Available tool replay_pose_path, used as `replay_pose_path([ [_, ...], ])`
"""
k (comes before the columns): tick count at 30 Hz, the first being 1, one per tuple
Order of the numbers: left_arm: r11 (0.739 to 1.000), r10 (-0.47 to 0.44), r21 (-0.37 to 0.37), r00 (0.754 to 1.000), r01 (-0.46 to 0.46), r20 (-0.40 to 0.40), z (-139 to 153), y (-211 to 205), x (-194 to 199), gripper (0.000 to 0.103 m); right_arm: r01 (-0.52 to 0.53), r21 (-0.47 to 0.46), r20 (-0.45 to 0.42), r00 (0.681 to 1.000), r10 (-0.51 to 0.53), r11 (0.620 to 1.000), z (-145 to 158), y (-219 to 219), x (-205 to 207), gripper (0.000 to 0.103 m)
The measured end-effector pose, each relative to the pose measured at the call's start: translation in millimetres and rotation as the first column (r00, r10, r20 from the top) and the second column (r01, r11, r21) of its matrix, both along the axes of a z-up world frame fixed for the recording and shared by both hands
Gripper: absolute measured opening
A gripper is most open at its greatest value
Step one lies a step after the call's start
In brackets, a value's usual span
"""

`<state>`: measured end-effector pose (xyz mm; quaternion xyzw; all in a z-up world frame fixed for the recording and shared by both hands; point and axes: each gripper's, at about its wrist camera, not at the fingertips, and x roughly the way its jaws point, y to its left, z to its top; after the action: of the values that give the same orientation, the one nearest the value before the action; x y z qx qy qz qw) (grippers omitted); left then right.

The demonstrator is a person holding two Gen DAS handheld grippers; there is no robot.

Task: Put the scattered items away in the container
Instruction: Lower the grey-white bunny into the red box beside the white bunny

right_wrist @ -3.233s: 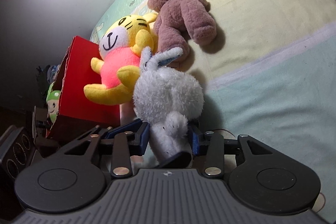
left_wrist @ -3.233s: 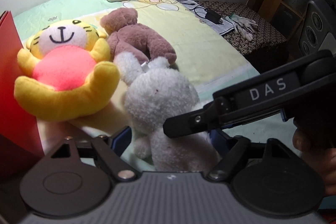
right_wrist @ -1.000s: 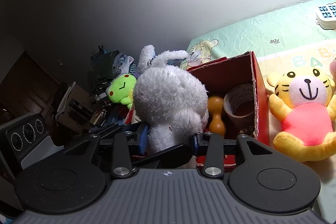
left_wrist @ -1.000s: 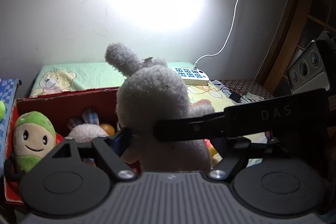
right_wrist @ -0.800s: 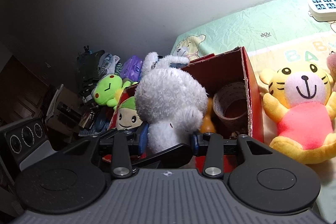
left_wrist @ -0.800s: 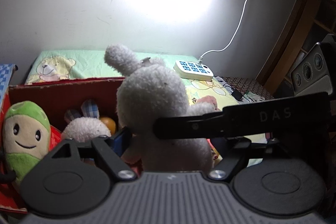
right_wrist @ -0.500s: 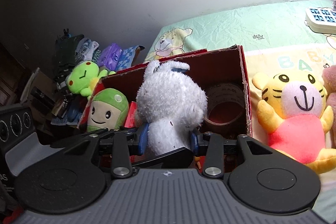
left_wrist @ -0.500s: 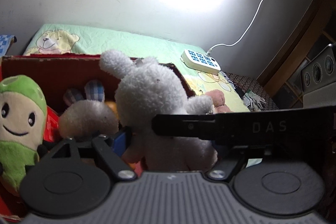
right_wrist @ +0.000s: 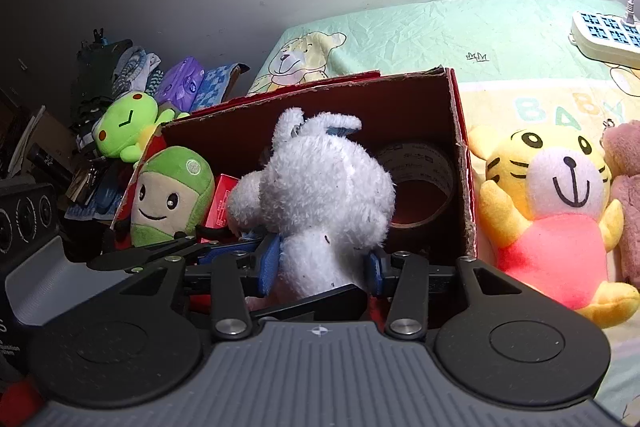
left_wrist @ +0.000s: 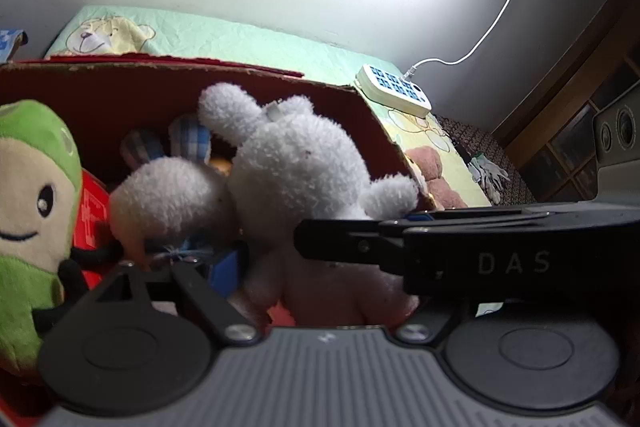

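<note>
The right wrist view takes in what the left cannot: the whole red cardboard box (right_wrist: 466, 187) standing on the bed (right_wrist: 460, 31), a roll of brown tape (right_wrist: 424, 187) lying inside against its right wall, a yellow tiger plush (right_wrist: 548, 211) in a pink shirt just outside that wall, and a bright green frog toy (right_wrist: 128, 127) among clutter beyond the box's far left corner. The left wrist view instead shows a smaller grey-white plush (left_wrist: 172, 199) with checked ears tucked in the box beside the white rabbit plush (left_wrist: 300, 171), and, past the box's right edge, a brown teddy (left_wrist: 436, 175), a white power strip (left_wrist: 394, 95) with its cable running up the wall, and a dark wooden cabinet (left_wrist: 580, 131). Both views show a green-hooded doll (right_wrist: 172, 195) at the left end of the box. The rabbit is fluffy, off-white with a few dark specks, one long ear raised, and its body sits low in the middle of the box, leaning toward the small plush. The right gripper (right_wrist: 324, 267) has its blue-padded fingers on either side of the rabbit's lower body; they are opening, with small gaps showing at the pads. The left gripper (left_wrist: 316, 259) is opening too, the rabbit between its fingers; only its left blue pad shows, just clear of the fur, since the right gripper's black body crosses in front.
</note>
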<state>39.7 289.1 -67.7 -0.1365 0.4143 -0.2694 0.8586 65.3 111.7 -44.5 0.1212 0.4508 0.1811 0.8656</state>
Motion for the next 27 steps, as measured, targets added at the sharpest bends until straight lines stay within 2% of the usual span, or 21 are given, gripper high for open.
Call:
replay_pose_path([
  [7, 1.0, 0.017, -0.021, 1.0, -0.017, -0.014, -2, 10, 4, 0.086, 0.034, 0.026, 0.017, 0.999, -0.034, 0.999, 6, -9, -5, 0.047],
  [9, 1.0, 0.014, -0.012, 1.0, -0.014, -0.012, -1, 9, 4, 0.086, 0.042, 0.042, 0.001, 0.999, -0.042, 0.998, 3, -10, -5, 0.041],
  [15, 0.999, 0.005, 0.046, 1.0, -0.005, 0.009, 3, 3, 1, 0.086, 0.04, 0.069, -0.013, 0.999, -0.039, 0.997, 1, -8, -6, 0.036],
  [19, 0.99, -0.007, 0.141, 0.999, 0.002, 0.032, 8, -3, -3, 0.086, 0.037, 0.076, -0.054, 0.998, -0.033, 0.996, -7, -6, -3, 0.037],
  [22, 0.983, -0.019, 0.185, 0.998, 0.009, 0.052, 7, -9, -7, 0.086, 0.034, 0.086, -0.049, 0.998, -0.03, 0.996, -5, -7, -5, 0.039],
  [24, 0.981, -0.02, 0.194, 0.998, 0.009, 0.054, 7, -12, -8, 0.087, 0.037, 0.103, -0.041, 0.999, -0.033, 0.994, -4, -11, -6, 0.038],
  [27, 0.983, -0.017, 0.184, 0.999, 0.01, 0.037, 7, -11, -5, 0.095, 0.048, 0.13, -0.024, 0.999, -0.045, 0.99, -1, -18, -8, 0.039],
])
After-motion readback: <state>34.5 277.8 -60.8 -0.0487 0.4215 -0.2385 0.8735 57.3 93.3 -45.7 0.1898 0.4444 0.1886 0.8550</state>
